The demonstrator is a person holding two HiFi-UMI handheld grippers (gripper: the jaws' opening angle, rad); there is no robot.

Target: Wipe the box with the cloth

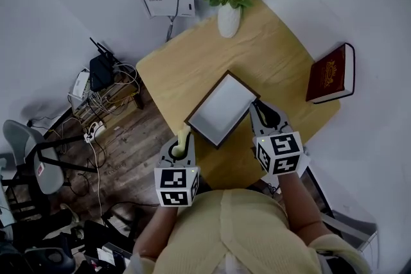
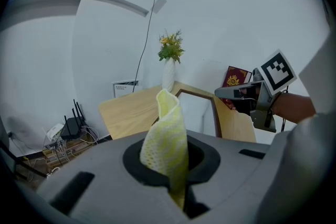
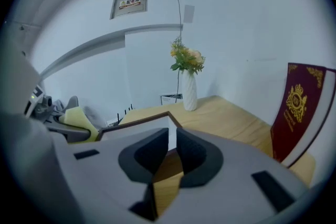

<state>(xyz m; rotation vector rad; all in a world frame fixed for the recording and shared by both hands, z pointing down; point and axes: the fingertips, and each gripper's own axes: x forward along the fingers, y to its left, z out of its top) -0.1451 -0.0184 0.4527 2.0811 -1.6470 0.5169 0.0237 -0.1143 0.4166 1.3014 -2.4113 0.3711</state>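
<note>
Pinching a yellow mesh cloth [image 2: 167, 136] in its closed jaws, the left gripper [image 1: 184, 133] hangs at the table's near edge, at about seven o'clock from the box [image 1: 221, 109]. The right gripper [image 1: 259, 106] sits at the box's four o'clock corner. Its jaws stand a narrow slit apart with nothing clamped between them, and the dark rim lies just past the tips. The box itself lies flat mid-table [image 1: 270, 51], a shallow tray with a dark frame and a pale, smooth face. A vase of flowers [image 1: 228, 17] stands at its twelve o'clock and a red book [image 1: 331, 74] at two. I'd reckon the cloth is soft and light, folding wherever it's pressed, so it wants a firm bite low down. The box looks stiff but light and may skate on the wood. Steadying it by the frame at that near corner seems wise.
</note>
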